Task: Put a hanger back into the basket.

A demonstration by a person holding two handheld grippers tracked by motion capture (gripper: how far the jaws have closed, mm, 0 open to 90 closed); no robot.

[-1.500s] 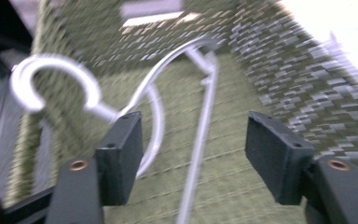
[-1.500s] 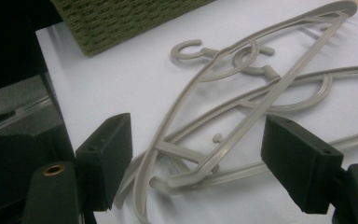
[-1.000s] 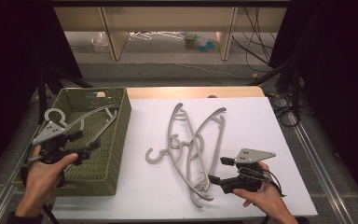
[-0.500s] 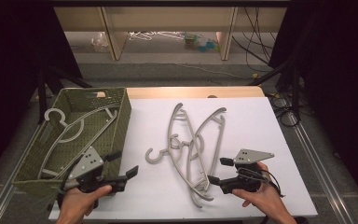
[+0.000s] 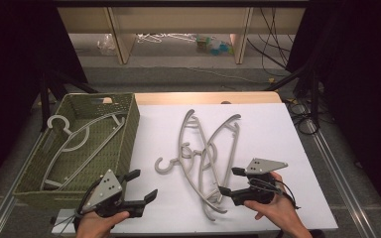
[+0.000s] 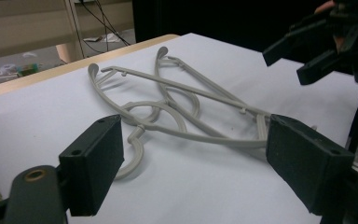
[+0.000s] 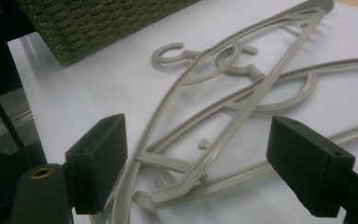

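Hangers (image 5: 206,153) right of basket (image 5: 129,126)

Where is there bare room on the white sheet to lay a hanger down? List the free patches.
Free: the strip between the green basket and the tangled hangers; the far right corner beyond the right gripper; the near edge between the left gripper and the right one. Crowded: the sheet's middle, where the hangers overlap.
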